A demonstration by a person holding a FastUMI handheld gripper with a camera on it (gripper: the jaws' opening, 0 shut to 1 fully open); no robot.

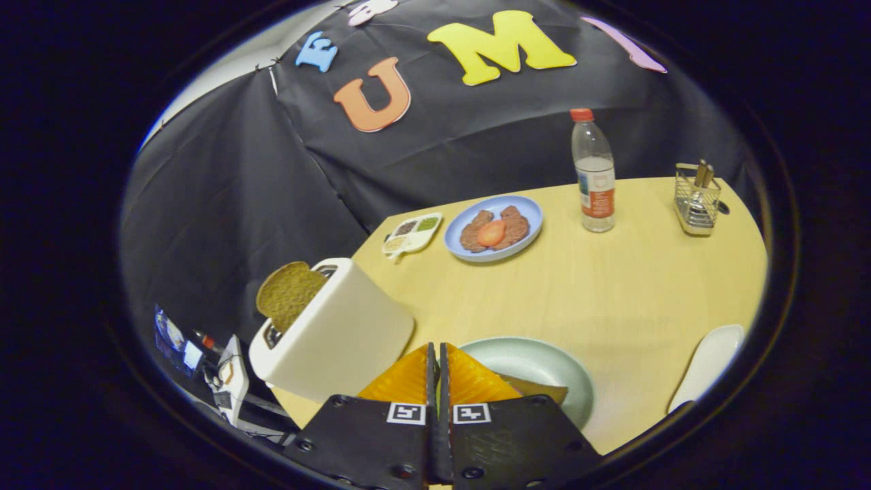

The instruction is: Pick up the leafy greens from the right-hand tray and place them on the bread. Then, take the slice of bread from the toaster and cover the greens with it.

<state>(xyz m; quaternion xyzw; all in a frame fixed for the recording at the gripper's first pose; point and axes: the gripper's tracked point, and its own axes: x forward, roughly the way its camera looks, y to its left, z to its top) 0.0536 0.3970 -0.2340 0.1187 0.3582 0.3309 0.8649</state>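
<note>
The gripper has its fingers pressed together, holding nothing, above a pale green round plate bearing a bread slice. Just left of the plate, a cream toaster holds a brown bread slice. A white tray lies right of the plate.

Pale wooden table under my fingers. On it, to their left, a white toaster; just ahead, a pale green plate; off right, a white tray. Farther back, a small divided dish, a blue plate, a clear bottle, a wire holder well right. My fingers closed on nothing
</note>
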